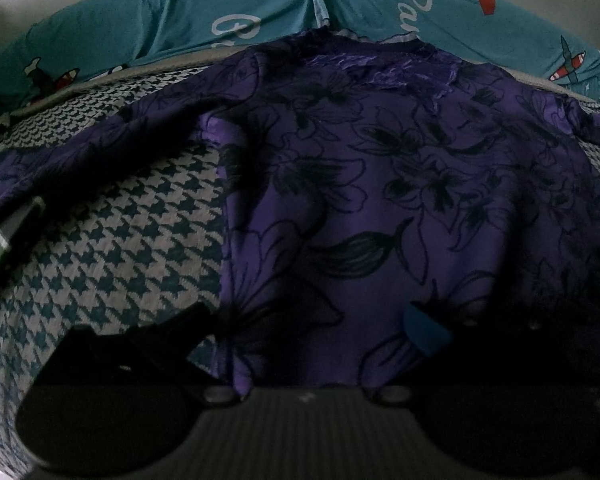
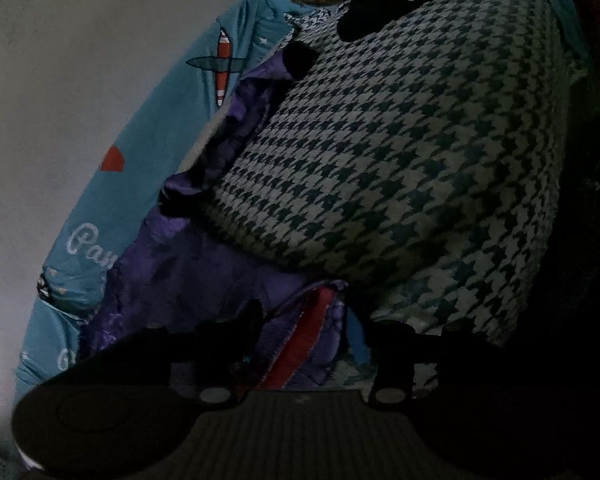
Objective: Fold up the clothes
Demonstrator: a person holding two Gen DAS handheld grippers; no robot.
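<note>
A purple garment with black flower outlines (image 1: 380, 168) lies spread flat on a houndstooth blanket (image 1: 120, 248). My left gripper (image 1: 296, 328) stands over its near hem, jaws wide apart, the cloth lying loose between the dark finger and the blue pad (image 1: 424, 332). In the right wrist view the garment (image 2: 204, 264) runs along the blanket's left edge. My right gripper (image 2: 304, 336) is shut on a bunched fold of it with a red band (image 2: 306, 340); the fold fills the gap between the fingers.
Teal printed pillows (image 1: 180, 12) line the far side of the bed, against a pale wall (image 2: 60, 80). The houndstooth blanket (image 2: 400, 160) covers the rest. Dark shapes (image 2: 364, 20) sit at the garment's far end, too dim to identify.
</note>
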